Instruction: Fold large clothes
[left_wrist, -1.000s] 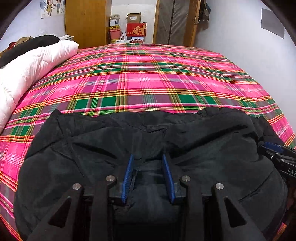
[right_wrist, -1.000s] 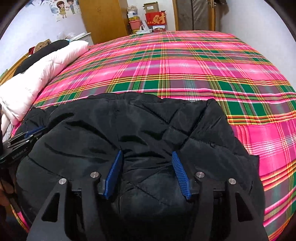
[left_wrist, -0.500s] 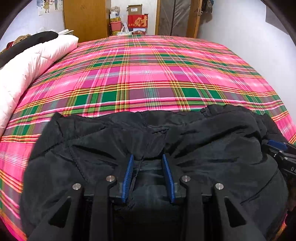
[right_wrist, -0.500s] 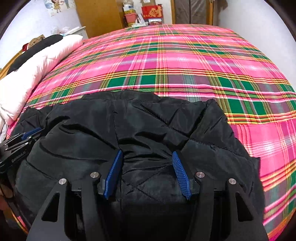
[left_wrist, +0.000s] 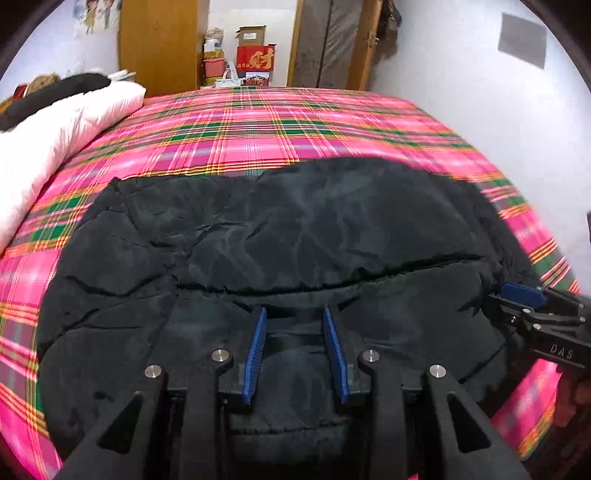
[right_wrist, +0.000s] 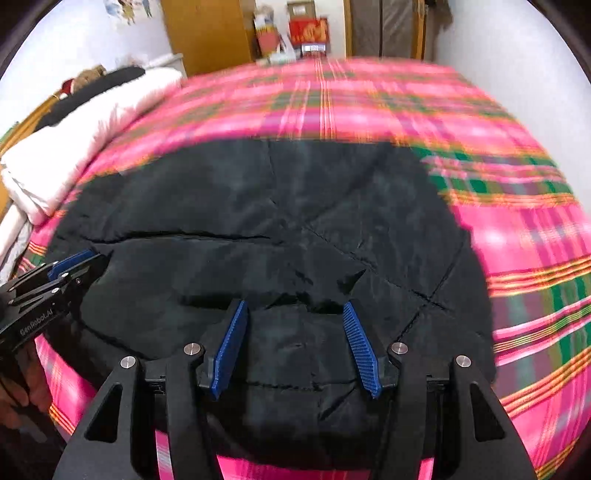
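Left wrist view: black quilted jacket (left_wrist: 295, 236) folded over on the plaid bed (left_wrist: 258, 125), both grippers at its near edge

Its upper layer lies doubled back toward me, fold line running across the middle. Left hand-held gripper (left_wrist: 294, 314) has its blue fingers (left_wrist: 255, 350) clenched on a bunched ridge of the jacket's near hem; right hand-held gripper (right_wrist: 293, 308) sits wider, blue fingers (right_wrist: 360, 350) also pinching a hump of the jacket (right_wrist: 280, 229), though that view is blurred. White duvet (left_wrist: 55, 129) lies bundled along the bed's left side, wooden wardrobe (left_wrist: 162, 40) and red box (left_wrist: 255, 59) beyond the far end
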